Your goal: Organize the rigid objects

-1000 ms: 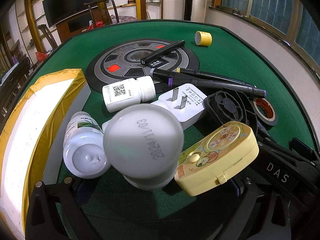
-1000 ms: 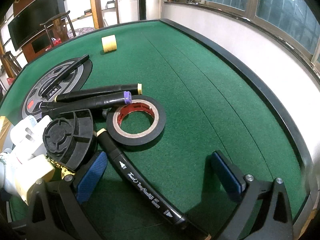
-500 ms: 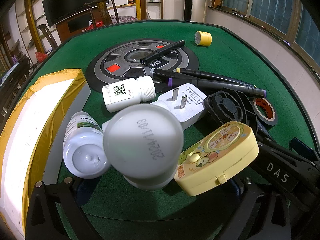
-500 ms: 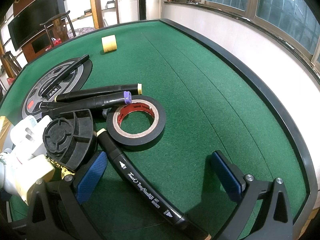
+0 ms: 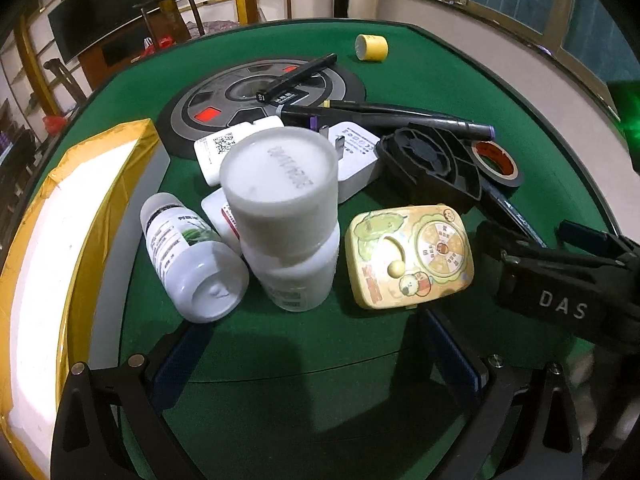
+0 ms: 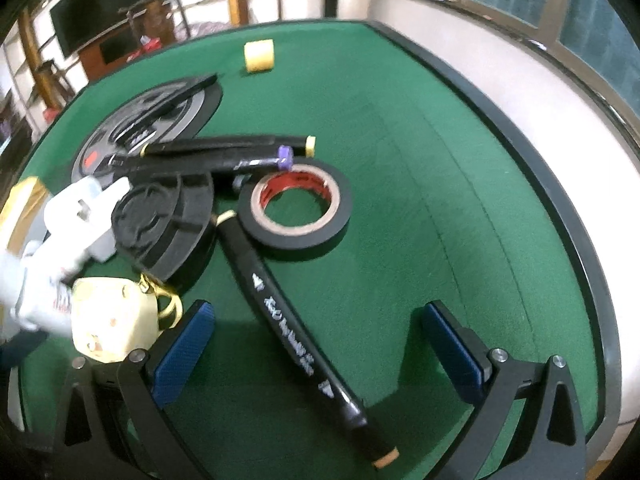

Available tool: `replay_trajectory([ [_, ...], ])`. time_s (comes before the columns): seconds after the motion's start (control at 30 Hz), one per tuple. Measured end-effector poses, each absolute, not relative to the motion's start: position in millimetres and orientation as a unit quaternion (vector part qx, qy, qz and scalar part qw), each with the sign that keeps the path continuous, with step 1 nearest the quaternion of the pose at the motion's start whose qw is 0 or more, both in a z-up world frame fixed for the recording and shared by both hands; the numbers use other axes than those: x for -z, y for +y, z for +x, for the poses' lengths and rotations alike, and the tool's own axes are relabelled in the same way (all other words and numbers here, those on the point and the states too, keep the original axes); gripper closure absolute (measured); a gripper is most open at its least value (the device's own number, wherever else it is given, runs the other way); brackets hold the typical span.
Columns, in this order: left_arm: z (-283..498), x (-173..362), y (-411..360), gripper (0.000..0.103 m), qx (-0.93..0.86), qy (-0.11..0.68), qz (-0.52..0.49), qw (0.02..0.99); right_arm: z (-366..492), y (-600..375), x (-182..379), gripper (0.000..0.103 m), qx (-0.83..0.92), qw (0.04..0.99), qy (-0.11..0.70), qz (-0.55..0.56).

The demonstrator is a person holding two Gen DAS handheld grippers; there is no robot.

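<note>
Both tools lifted above green table [image 6: 420, 168].

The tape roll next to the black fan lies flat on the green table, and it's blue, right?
Not quite: the tape roll is black with a red-printed core, not blue. The right wrist view shows it lying flat on the green table, close to the black fan.

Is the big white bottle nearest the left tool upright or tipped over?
Upright: the big white bottle stands on its base, cap facing up. Beside it, the green-label bottle lies on its side.
</note>
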State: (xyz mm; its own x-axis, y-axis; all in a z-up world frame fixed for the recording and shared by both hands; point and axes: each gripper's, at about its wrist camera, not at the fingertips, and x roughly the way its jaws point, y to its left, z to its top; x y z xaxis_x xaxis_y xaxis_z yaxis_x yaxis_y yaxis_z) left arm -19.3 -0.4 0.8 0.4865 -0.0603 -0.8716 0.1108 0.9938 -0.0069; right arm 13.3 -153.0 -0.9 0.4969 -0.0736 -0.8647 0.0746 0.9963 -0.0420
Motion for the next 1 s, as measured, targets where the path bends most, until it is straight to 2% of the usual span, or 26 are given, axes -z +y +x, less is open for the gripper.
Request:
replay_trajectory([
  [0.13,-21.0,-0.8,0.6,0.001,0.055,0.504,0.023,0.861,5.4,-154.1,0.2,0.0,0.052,0.861,0.506,0.005],
  [0.2,-27.7,-4.0,5.4,0.006,0.064,0.499,0.012,0.864,0.3,-152.6,-2.4,0.0,0.063,0.864,0.5,-0.004],
  [0.23,-31.6,-7.5,10.2,0.012,0.073,0.499,-0.006,0.864,-3.8,-153.6,-6.2,0.0,0.064,0.87,0.489,-0.004],
  [0.27,-36.5,-13.0,16.7,0.012,0.093,0.499,-0.032,0.861,-10.0,-155.8,-12.1,0.0,0.064,0.878,0.474,-0.001],
  [0.37,-55.3,-35.0,33.1,0.012,0.11,0.47,-0.052,0.874,-28.9,-161.5,-34.0,0.0,0.072,0.909,0.41,-0.002],
  [0.47,-74.5,-59.0,43.6,0.012,0.132,0.421,-0.026,0.897,-56.9,-168.4,-62.6,0.0,0.104,0.952,0.288,-0.007],
  [0.53,-79.6,-65.7,48.1,0.012,0.148,0.412,-0.016,0.899,-57.6,-172.8,-65.2,0.0,0.108,0.96,0.258,-0.003],
  [0.6,-80.1,-67.5,52.5,0.012,0.151,0.412,-0.01,0.899,-46.7,-187.9,-57.7,0.0,0.099,0.95,0.292,0.039],
  [0.73,-70.3,-64.5,55.0,0.013,0.124,0.415,-0.004,0.901,-45.7,-212.7,-48.6,0.0,0.09,0.94,0.306,0.117],
  [0.8,-64.7,-63.0,48.8,0.021,0.13,0.412,-0.01,0.902,-48.8,-216.5,-50.8,0.0,0.085,0.941,0.301,0.127],
  [1.0,-48.8,-55.6,23.8,0.038,0.14,0.406,0.011,0.903,-44.9,-215.2,-45.7,0.0,0.071,0.937,0.316,0.129],
])
